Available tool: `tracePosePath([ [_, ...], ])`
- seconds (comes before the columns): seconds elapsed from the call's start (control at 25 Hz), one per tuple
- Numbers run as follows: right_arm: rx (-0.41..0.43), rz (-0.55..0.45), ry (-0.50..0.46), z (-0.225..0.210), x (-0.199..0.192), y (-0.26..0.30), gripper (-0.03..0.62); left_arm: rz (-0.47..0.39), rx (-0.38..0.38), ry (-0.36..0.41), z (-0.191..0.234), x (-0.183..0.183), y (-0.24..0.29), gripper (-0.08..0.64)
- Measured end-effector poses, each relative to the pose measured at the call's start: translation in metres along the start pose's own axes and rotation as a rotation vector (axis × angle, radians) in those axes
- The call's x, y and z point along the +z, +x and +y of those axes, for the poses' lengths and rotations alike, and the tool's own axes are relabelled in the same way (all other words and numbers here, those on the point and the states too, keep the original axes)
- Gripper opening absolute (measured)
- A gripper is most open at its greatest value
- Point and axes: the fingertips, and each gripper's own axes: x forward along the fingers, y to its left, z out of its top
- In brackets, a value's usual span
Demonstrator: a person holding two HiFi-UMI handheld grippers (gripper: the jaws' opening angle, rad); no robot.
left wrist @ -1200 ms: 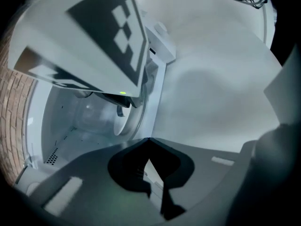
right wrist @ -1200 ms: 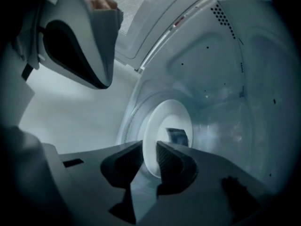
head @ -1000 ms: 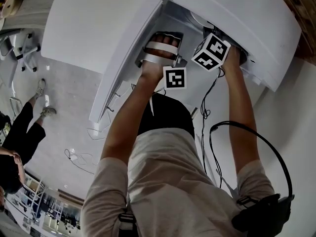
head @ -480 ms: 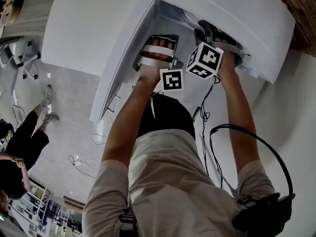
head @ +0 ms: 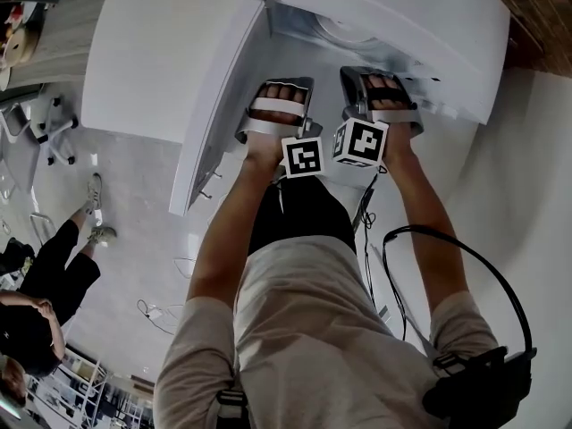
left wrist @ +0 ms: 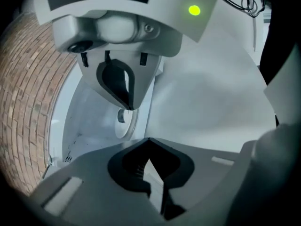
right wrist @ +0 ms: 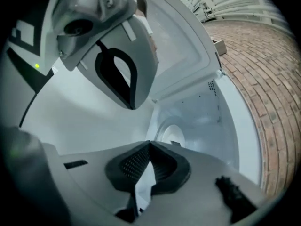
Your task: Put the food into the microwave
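Right tool [right wrist: 149,145] has backed out of the white microwave [head: 402,16] cavity, left tool [left wrist: 149,142] with it. Both are closed, empty. Pale round dish [right wrist: 171,132] sits deep inside; food on it too small to tell. Placing looks done. Next: push the open white door [head: 214,105], upper left, shut.

Left tool [left wrist: 148,139] jaws together, empty; microwave cavity [left wrist: 87,124] ahead, brick wall [left wrist: 23,102] left.

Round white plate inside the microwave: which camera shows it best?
The right gripper view: the plate shows nearly face-on, clear of the jaws. The left gripper view shows it narrower, at an angle. The head view barely catches a curved edge.
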Motion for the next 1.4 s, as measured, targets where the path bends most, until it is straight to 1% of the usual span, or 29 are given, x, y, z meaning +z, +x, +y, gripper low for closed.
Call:
tracePosePath([
  [0.16, 0.015, -0.011, 0.01, 0.015, 0.006, -0.021, 0.009, -0.013, 0.006, 0.013, -0.002, 0.005, -0.018, 0.008],
  [0.4, -0.011, -0.028, -0.014, 0.036, 0.016, -0.053, 0.008, -0.039, 0.024, 0.04, -0.004, 0.013, -0.045, 0.008],
  [0.6, -0.021, -0.011, -0.018, 0.056, 0.02, -0.078, 0.009, -0.059, 0.009, 0.059, -0.016, 0.019, -0.069, 0.008],
  [0.8, -0.051, 0.01, -0.013, 0.068, 0.027, -0.099, 0.009, -0.07, 0.002, 0.071, -0.029, 0.022, -0.09, 0.008],
  [0.96, -0.038, 0.029, 0.005, 0.077, 0.028, -0.115, 0.009, -0.098, 0.002, 0.082, -0.032, 0.029, -0.104, 0.008],
  [1.12, -0.1, 0.047, -0.001, 0.075, 0.029, -0.13, 0.009, -0.128, 0.01, 0.101, -0.035, 0.036, -0.12, 0.008],
  [1.4, -0.201, 0.058, 0.035, 0.054, 0.031, -0.16, 0.009, -0.155, 0.057, 0.113, -0.019, 0.043, -0.137, 0.008],
])
